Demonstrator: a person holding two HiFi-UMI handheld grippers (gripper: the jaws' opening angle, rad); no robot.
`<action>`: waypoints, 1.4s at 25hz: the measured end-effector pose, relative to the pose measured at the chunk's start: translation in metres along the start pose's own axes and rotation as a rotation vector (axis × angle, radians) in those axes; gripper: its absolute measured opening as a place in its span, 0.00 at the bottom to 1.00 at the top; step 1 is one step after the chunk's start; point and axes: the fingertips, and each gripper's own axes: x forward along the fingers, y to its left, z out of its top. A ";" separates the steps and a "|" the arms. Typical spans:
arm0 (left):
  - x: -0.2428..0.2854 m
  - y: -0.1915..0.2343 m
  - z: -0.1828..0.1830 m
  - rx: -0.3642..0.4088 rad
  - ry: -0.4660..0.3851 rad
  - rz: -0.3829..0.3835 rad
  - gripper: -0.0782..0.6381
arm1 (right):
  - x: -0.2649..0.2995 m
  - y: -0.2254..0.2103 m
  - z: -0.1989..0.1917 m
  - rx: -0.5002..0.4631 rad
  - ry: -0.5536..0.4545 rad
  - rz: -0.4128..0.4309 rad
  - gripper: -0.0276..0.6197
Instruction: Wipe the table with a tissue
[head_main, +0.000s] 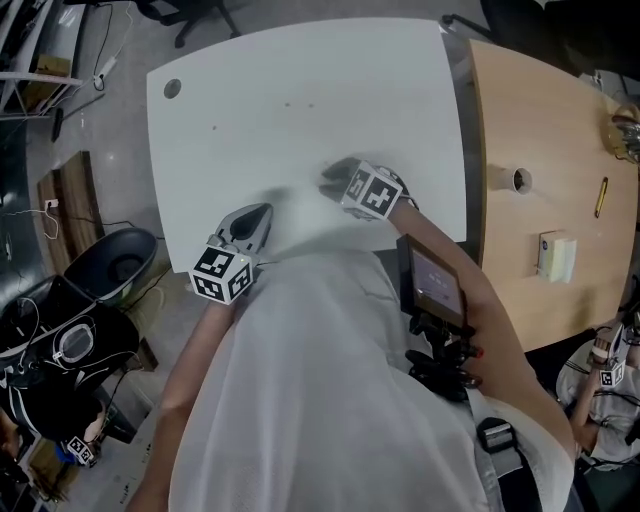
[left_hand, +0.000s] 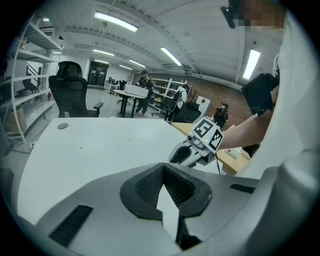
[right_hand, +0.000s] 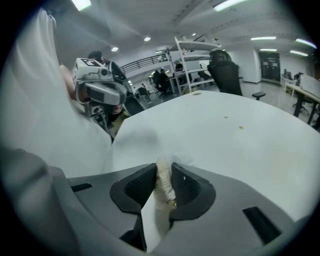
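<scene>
Open tabletop (head_main: 380, 90) beyond right gripper's (head_main: 338, 180) tissue (right_hand: 162, 182)

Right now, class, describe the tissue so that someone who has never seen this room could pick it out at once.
Find the big white table; the right gripper leans over it near the person's side. The tissue is the crumpled white wad pinched between that gripper's jaws, whereas the left gripper beside it holds nothing.
</scene>
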 end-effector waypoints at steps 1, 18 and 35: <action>0.001 0.000 0.001 0.003 -0.002 -0.006 0.11 | 0.002 0.013 -0.001 -0.012 0.009 0.051 0.19; -0.026 0.043 0.007 -0.024 -0.090 -0.061 0.12 | -0.035 -0.067 0.059 0.492 -0.333 -0.318 0.19; -0.073 0.080 -0.026 -0.170 -0.160 -0.010 0.12 | 0.079 -0.069 0.155 0.296 -0.210 -0.269 0.19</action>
